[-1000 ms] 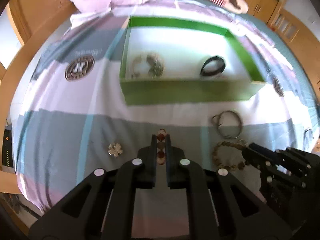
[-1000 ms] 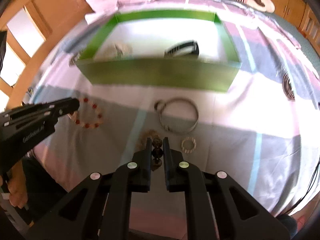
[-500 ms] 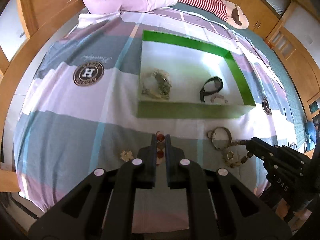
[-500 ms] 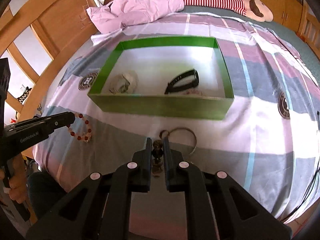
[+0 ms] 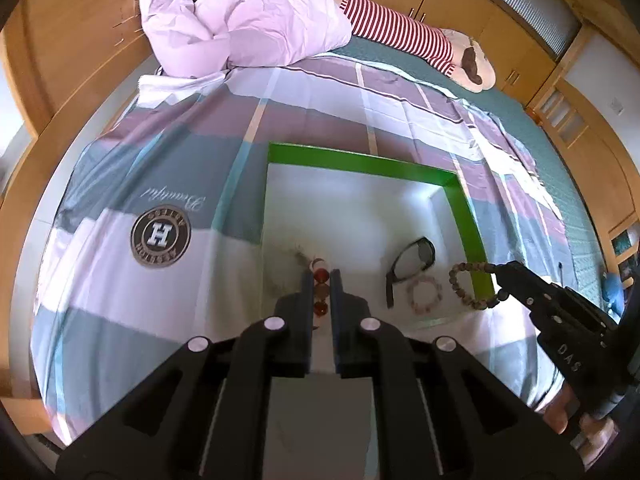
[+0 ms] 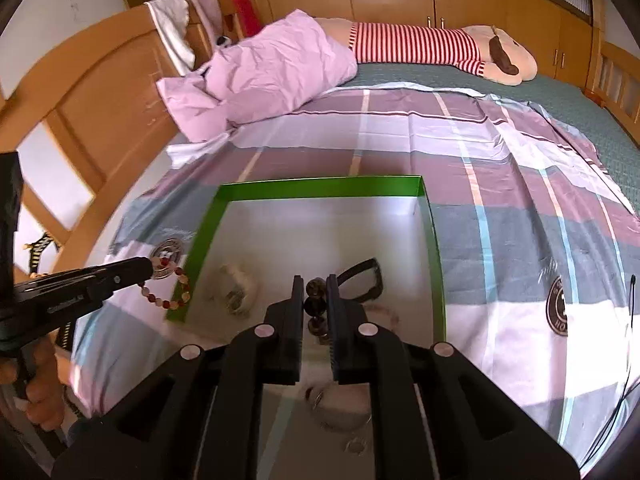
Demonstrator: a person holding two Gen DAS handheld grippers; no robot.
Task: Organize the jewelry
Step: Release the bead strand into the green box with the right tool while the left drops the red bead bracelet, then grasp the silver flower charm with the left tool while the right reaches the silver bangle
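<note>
A green box (image 5: 362, 159) with a white floor lies on the bed; it also shows in the right wrist view (image 6: 320, 187). My left gripper (image 5: 320, 280) is shut on a red-and-white bead bracelet (image 5: 320, 292), held above the box's near left part; the bracelet hangs from it in the right wrist view (image 6: 170, 286). My right gripper (image 6: 316, 288) is shut on a brown bead bracelet (image 6: 313, 300), which dangles over the box's right wall in the left wrist view (image 5: 470, 286). Inside the box lie a black band (image 5: 412, 262), a pale bead bracelet (image 5: 424, 294) and a tangled piece (image 6: 236, 284).
The box rests on a plaid sheet with round logos (image 5: 161, 236). A pink pillow (image 5: 244, 20) and a striped plush toy (image 5: 420, 46) lie at the far end. A metal ring piece (image 6: 340, 412) lies on the sheet below my right gripper. Wooden bed rails run along both sides.
Both grippers have lifted their bracelets off the sheet and moved forward, from in front of the box to above it.
</note>
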